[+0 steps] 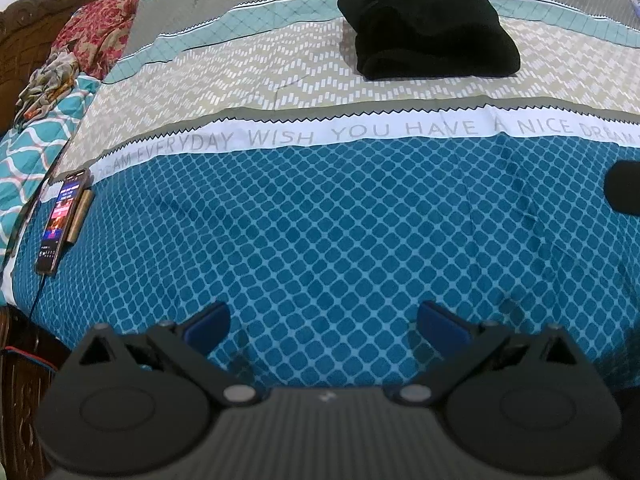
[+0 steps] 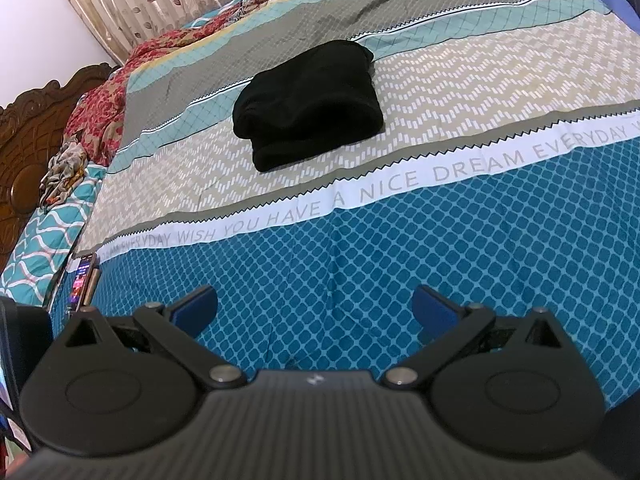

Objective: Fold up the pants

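Black pants (image 1: pixel 428 28) lie folded into a compact bundle on the patterned bedsheet (image 1: pixel 320 220), far ahead in the left wrist view. They also show in the right wrist view (image 2: pixel 308 104), ahead and slightly left. My left gripper (image 1: pixel 324 322) is open and empty, low over the blue part of the sheet near the bed's front edge. My right gripper (image 2: pixel 316 306) is open and empty, also over the blue part. Both are well short of the pants.
A lit phone (image 1: pixel 62 220) with a cable lies at the bed's left edge, also seen in the right wrist view (image 2: pixel 82 280). Red floral and teal quilts (image 1: pixel 96 28) pile at the left by a carved wooden headboard (image 2: pixel 32 128). A dark object (image 1: pixel 624 192) sits at the right edge.
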`<state>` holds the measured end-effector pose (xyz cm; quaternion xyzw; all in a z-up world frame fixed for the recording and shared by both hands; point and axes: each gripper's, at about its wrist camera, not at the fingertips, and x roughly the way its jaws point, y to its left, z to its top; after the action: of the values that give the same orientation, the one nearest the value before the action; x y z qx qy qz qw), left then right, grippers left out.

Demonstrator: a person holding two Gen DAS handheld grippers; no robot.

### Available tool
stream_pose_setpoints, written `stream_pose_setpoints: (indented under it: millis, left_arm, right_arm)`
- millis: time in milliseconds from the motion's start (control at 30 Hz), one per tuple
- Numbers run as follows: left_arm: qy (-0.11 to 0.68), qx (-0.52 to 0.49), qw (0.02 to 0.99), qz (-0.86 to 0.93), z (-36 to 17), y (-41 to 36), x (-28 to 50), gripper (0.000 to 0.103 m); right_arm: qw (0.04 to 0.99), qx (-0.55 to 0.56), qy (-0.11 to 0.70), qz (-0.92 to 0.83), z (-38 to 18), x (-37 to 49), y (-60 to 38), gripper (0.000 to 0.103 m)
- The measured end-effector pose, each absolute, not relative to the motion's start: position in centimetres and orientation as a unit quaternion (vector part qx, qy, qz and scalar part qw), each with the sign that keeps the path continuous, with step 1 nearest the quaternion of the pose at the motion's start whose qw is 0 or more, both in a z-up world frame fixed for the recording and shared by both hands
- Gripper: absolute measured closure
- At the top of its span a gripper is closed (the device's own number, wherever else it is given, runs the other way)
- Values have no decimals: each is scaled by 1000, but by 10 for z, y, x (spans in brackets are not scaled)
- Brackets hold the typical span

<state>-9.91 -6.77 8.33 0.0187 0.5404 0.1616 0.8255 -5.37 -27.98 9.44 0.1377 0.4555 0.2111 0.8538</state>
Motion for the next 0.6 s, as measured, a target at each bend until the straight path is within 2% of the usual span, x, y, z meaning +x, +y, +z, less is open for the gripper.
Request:
stream_pose_setpoints:
  millis: [600]
  left_arm:
    - [546, 22, 822, 158, 79, -69, -98, 0]
  right_arm:
    - [852, 139, 458, 211, 92, -52, -280, 0]
